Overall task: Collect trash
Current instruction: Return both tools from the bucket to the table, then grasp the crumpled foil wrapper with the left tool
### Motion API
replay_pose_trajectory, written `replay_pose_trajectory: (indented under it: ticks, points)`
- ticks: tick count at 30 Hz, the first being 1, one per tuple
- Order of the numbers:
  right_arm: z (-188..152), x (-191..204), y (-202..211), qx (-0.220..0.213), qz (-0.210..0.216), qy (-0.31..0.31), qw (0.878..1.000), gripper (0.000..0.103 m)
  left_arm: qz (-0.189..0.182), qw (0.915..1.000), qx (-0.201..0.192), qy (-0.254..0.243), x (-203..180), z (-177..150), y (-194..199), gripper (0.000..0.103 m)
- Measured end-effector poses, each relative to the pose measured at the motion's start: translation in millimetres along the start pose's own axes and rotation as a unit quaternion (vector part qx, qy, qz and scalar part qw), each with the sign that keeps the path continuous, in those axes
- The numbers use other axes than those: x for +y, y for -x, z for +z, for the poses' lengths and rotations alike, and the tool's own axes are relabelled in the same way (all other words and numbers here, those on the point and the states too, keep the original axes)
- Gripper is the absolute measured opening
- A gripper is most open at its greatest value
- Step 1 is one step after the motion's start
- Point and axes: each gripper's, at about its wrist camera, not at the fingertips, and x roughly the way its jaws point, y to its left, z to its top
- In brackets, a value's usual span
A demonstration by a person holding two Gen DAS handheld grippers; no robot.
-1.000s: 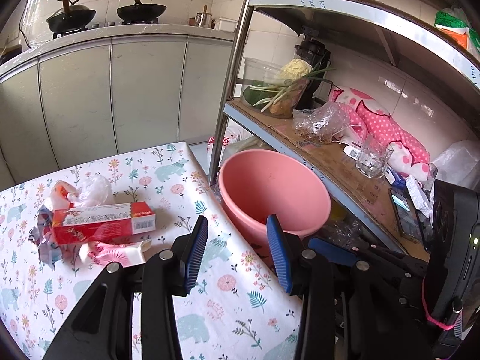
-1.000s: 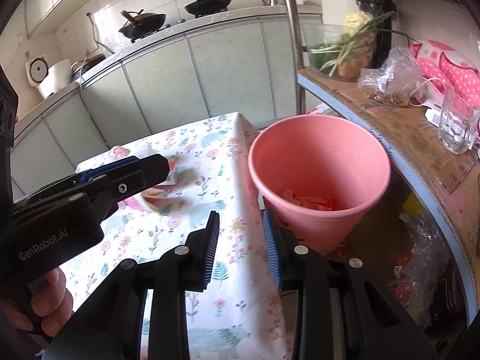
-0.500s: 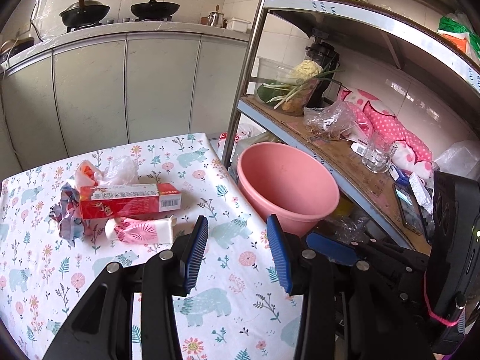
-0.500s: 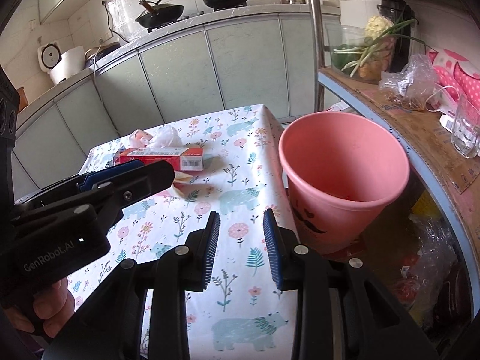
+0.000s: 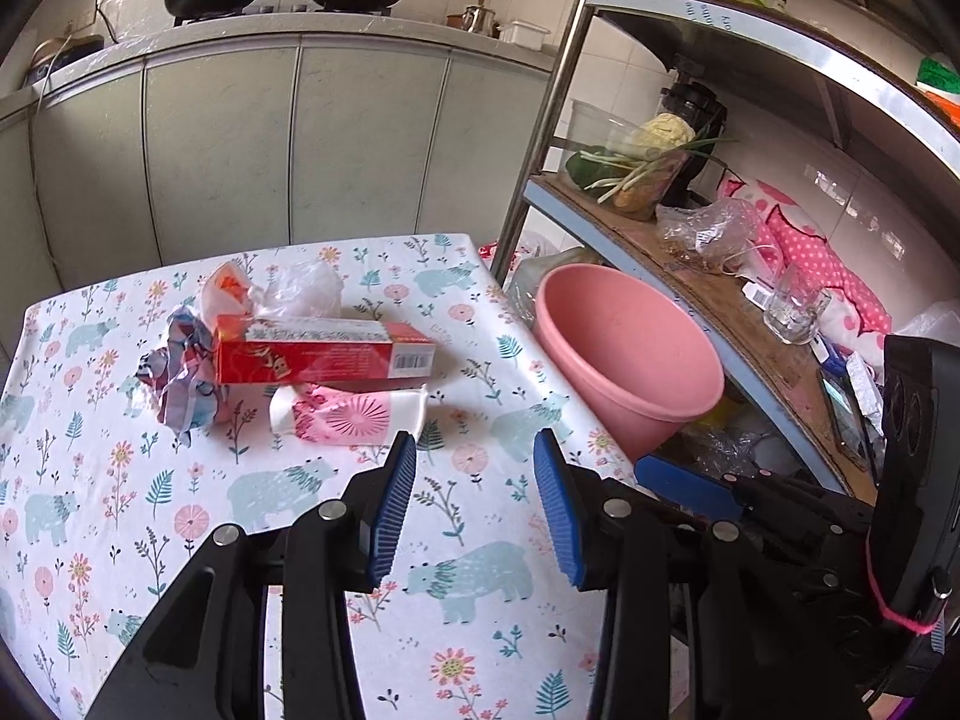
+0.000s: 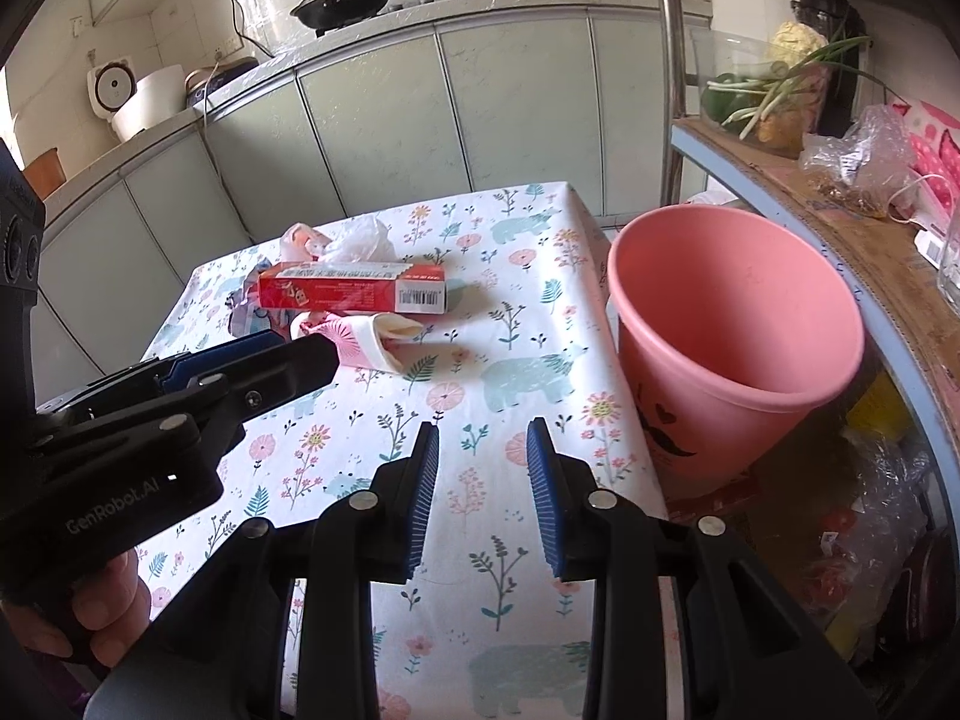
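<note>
Both grippers were swung away from the pink bucket [image 6: 735,348] and back toward the litter on the floral tablecloth [image 5: 150,480]. A second before, the bucket's inside had filled the right wrist view, with scraps seen at its bottom; by this moment it had slid to the side and the trash pile had been brought nearer the centre. The drop-off looked finished and a fresh pick looked to be on.

The left gripper [image 5: 474,504] was held spread, nothing between its blue pads, and pointed down just short of the pink-and-white wrapper [image 5: 348,414]. The right gripper [image 6: 480,504] was parted more narrowly, also empty, over bare cloth.

The remaining trash was left in one cluster: the red carton [image 5: 324,354] lying flat, the wrapper just in front of it, a crumpled patterned wrapper [image 5: 180,378] at its left end and a clear plastic bag [image 5: 300,288] behind. The bucket stood just off the table's edge, beside the shelf [image 5: 720,300]. The wrapper seemed the likeliest next target.
</note>
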Motion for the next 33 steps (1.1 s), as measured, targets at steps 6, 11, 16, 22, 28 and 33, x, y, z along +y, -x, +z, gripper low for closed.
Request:
replay_pose_trajectory:
  ticks: [6,11,16,22,28,33]
  points:
    - [0.9,6.2,-10.2,0.01,0.006,0.006,1.0,0.031,0.005,0.9999,0.008,0.011,14.9,-3.0,-5.7,0.04]
    - [2.6,11.2,-19.0,0.015,0.017,0.01,1.0,0.031,0.013,0.9998,0.009,0.012,34.9,-10.6,-3.0,0.04]
    - [3.5,16.9,-28.8,0.019,0.034,0.011,0.999,0.031,0.027,0.9992,0.003,0.028,67.7,-19.8,8.7,0.04]
    - [6.4,24.4,-39.4,0.022,0.06,0.016,0.998,0.031,0.056,0.9957,-0.016,0.072,118.6,-20.7,24.3,0.04]
    - [9.3,29.0,-49.3,0.025,0.083,0.016,0.996,0.031,0.06,0.9899,-0.026,0.125,149.5,-0.3,21.1,0.04]
    - [11.3,28.6,-50.4,0.023,0.094,0.02,0.995,0.031,0.057,0.9903,-0.024,0.124,147.6,9.3,7.7,0.04]
